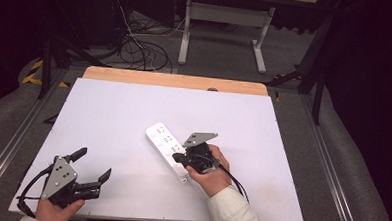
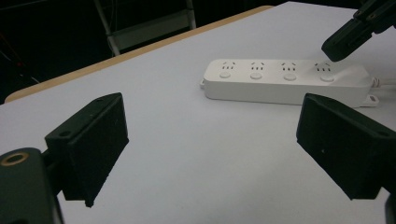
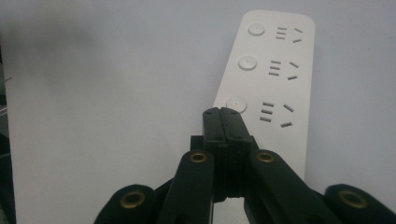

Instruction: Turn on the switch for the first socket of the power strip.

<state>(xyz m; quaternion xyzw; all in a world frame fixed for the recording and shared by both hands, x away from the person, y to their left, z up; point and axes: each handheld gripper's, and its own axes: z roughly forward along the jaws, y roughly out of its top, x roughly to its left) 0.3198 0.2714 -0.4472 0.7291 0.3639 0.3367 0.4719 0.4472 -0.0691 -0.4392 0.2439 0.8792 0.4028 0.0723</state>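
While left gripper (image 1: 92, 164) idles w/ jaws spread, well apart from power strip (image 1: 165, 148), right gripper (image 3: 221, 111), jaws pressed together, apparently touches strip's near-end button; strip lies mid-table (image 1: 109, 111).

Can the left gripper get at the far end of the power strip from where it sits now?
Probably yes. The left gripper is open, with bare table between it and the power strip; the right gripper is over the strip's other end.
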